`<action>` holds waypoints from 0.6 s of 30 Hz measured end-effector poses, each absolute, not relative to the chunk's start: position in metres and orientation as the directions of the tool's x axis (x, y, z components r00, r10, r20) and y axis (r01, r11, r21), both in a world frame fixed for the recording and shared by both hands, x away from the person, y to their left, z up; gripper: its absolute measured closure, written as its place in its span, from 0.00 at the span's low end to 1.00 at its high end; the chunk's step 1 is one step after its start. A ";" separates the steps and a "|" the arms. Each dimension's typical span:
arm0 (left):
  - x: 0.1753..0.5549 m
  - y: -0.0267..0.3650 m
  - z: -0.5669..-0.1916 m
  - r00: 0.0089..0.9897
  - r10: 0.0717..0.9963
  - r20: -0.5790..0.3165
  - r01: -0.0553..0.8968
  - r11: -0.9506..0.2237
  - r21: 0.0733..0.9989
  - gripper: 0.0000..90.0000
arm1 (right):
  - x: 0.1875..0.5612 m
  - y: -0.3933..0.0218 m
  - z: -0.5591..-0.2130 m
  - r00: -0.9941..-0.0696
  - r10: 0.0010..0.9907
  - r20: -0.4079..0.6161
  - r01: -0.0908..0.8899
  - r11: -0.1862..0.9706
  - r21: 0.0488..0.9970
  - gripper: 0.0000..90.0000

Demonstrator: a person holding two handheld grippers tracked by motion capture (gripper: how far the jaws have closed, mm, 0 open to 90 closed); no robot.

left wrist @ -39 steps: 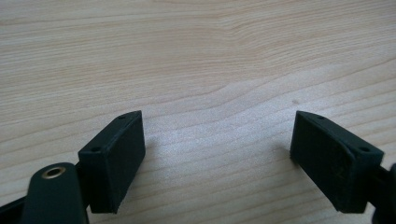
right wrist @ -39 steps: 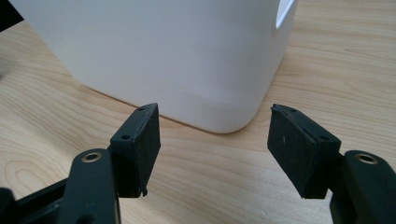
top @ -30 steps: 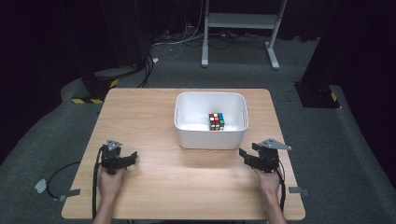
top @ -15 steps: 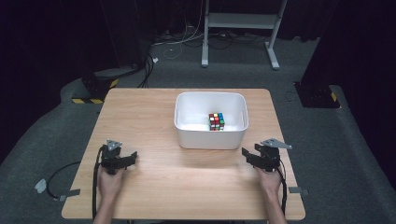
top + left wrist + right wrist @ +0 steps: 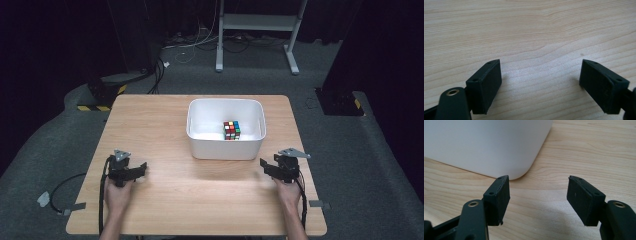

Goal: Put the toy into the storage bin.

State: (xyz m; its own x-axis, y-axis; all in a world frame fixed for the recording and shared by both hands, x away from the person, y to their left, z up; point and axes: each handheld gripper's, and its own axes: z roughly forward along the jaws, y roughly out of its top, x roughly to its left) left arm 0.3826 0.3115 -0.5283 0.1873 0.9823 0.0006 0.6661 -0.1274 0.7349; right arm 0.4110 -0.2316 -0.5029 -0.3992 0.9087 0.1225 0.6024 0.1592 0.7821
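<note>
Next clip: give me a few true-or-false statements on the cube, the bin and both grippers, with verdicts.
1. The puzzle cube lies inside the white bin. True.
2. The right gripper grips the cube. False: its jaws stand apart with bare table between them.
3. The left gripper is open over the bare wooden table. True.
4. The bin stands at the table's left edge. False: it stands near the middle, toward the far side.

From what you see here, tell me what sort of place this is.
Probably a lab or recording studio: dark curtains all around, loose cables on grey carpet, a metal stand behind, and one wooden table holding a white bin with a puzzle cube.
</note>
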 end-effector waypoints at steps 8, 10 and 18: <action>0.383 0.311 -0.528 0.187 0.982 0.001 0.666 -0.127 0.735 0.20 | 0.415 -0.231 -0.508 -0.387 0.916 0.106 0.618 0.172 0.767 0.39; 0.383 0.312 -0.528 0.187 0.982 0.001 0.666 -0.127 0.735 0.20 | 0.416 -0.231 -0.510 -0.386 0.917 0.097 0.620 0.180 0.764 0.39; 0.383 0.312 -0.528 0.187 0.982 0.001 0.666 -0.128 0.735 0.20 | 0.419 -0.229 -0.514 -0.377 0.923 0.070 0.630 0.200 0.751 0.39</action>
